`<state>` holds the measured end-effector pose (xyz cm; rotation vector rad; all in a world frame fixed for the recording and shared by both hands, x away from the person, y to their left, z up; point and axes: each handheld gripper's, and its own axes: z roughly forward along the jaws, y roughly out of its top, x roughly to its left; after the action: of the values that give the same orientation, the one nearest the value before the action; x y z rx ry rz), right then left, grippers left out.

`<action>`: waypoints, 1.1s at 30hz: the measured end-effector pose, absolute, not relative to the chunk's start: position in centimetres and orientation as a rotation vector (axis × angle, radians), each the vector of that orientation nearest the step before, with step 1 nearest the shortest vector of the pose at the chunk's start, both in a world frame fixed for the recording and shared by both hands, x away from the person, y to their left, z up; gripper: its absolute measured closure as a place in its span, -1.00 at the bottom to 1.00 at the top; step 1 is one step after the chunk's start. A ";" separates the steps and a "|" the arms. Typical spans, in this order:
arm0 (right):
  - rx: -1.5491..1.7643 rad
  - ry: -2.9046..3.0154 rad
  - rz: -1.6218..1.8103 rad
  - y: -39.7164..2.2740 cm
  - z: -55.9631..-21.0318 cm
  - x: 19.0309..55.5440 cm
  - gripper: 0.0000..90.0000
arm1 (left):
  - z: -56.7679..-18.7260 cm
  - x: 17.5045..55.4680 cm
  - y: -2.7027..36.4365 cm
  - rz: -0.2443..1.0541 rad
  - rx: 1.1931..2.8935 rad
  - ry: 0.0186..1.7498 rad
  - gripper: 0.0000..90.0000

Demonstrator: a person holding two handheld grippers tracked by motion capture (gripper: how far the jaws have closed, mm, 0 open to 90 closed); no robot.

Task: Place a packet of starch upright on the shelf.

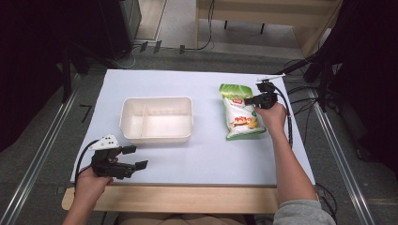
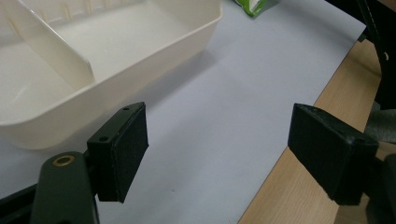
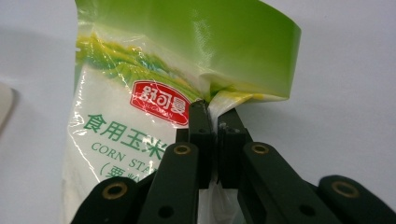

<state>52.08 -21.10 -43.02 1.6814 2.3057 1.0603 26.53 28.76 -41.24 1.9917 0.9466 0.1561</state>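
White sheet [image 1: 202, 154] covering a table, with a strip of pale wood [image 1: 187, 199] exposed along the near edge; grey floor, cables and dark stands around it. Cream plastic tray [image 1: 157, 136], rectangular, lying left of centre on the sheet, split by a thin divider into a narrow left compartment and a wider right one; both look bare inside. Green and white bag [image 1: 240, 112], printed CORN STARCH with Chinese characters and a red label, lying flat on the sheet right of the tray and well apart from it, its green top end toward the far side. Right gripper [image 1: 256, 100], held in the person's right hand [image 1: 272, 116] at the bag's right edge near the top; in the right gripper view its jaws are pressed together on a fold of the bag's film just below the green band, the film puckering at the pinch. Left gripper [image 1: 136, 157], held in the person's left hand [image 1: 91, 183] at the near left corner of the sheet, near the tray's near left corner but not touching it; its jaws stand wide apart with nothing between them, one pad [image 2: 123, 151] over the sheet, the other over the wood edge. Grey sleeve [image 1: 302, 213] on the right arm at the near edge
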 end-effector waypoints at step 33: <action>1.407 2.281 1.326 -19.4 -32.9 44.5 1.00 | -41.0 27.8 27.9 0.127 1.978 0.897 -0.54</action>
<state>44.53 -19.43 -32.92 1.4073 2.2812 1.3262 27.82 27.94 -40.97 1.9781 0.8969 0.1265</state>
